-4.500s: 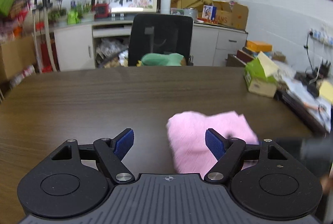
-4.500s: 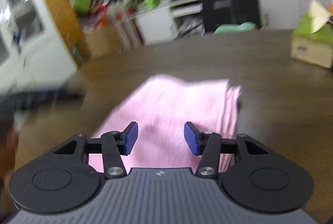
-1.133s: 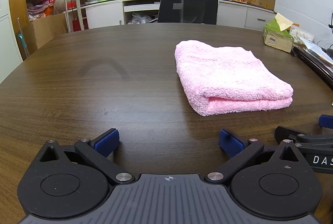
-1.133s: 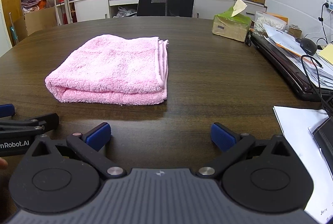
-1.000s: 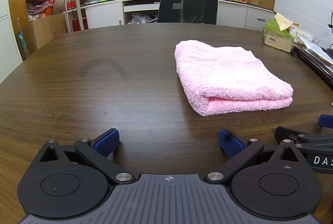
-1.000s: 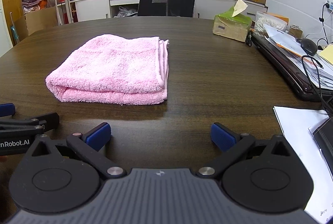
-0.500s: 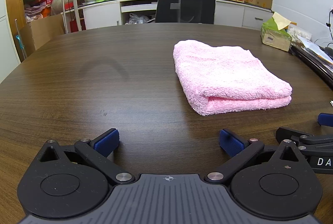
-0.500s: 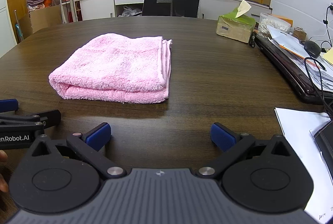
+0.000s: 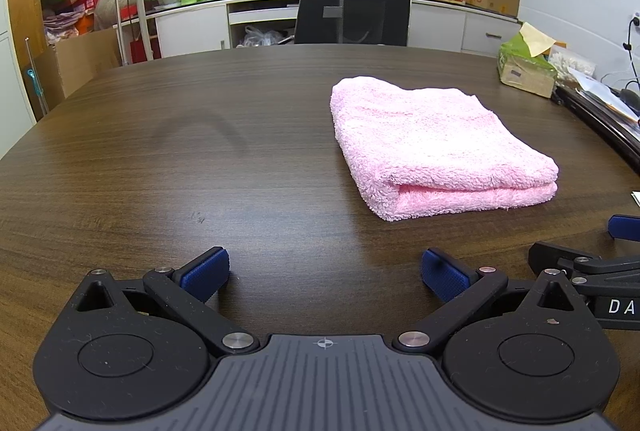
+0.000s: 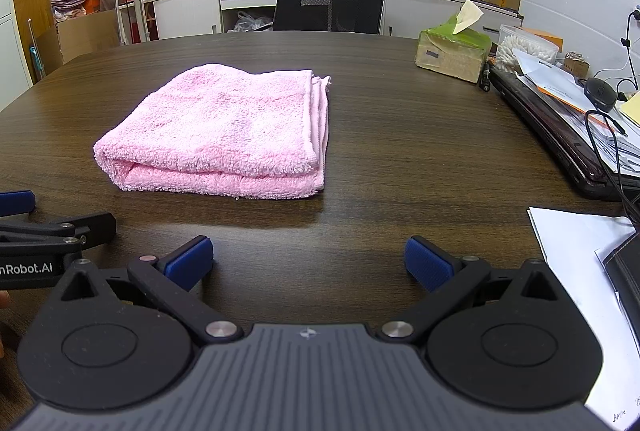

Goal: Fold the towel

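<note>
A pink towel [image 9: 432, 147] lies folded into a thick rectangle on the dark wooden table [image 9: 180, 159]; in the right wrist view the pink towel [image 10: 224, 135] shows its folded edge toward me and stacked layers on its right side. My left gripper [image 9: 325, 273] hovers low near the table's front, open and holding nothing, with the towel ahead to its right. My right gripper [image 10: 308, 261] is likewise open with nothing in it, the towel ahead to its left. Each gripper shows at the edge of the other's view.
A green tissue box [image 10: 452, 51] stands at the far right of the table. A closed laptop [image 10: 560, 139] with papers and cables, and white sheets [image 10: 576, 251], lie along the right side. A black office chair [image 9: 354, 11] stands behind the table.
Since 4.5 s ago both grippers have drawn back from the towel and opened wider. Over the last second both views shifted only slightly; the towel stayed still.
</note>
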Available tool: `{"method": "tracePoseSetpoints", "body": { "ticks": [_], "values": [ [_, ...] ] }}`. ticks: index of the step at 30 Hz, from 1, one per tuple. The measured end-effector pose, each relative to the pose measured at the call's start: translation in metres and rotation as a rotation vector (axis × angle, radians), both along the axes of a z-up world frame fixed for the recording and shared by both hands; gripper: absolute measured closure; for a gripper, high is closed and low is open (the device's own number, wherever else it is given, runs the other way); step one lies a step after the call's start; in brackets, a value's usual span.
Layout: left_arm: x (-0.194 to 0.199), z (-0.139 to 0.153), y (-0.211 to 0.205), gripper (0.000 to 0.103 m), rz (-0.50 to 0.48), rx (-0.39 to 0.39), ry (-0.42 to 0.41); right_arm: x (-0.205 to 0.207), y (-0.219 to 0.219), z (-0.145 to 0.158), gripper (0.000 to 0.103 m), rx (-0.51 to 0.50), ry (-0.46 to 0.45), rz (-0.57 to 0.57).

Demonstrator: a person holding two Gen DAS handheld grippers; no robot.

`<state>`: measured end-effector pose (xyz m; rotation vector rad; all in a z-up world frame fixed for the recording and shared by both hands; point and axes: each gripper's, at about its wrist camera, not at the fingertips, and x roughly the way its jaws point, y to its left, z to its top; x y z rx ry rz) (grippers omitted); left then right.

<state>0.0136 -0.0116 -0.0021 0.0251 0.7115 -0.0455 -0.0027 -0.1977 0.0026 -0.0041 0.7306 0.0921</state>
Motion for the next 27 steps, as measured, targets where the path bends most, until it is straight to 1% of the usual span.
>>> {"method": "tracePoseSetpoints", "body": {
  "ticks": [27],
  "values": [
    [0.0006,0.0002,-0.0027,0.000,-0.010,0.000,0.001,0.0000,0.0002,0.0000,0.000,0.000,0.000,0.000]
  ]
}}
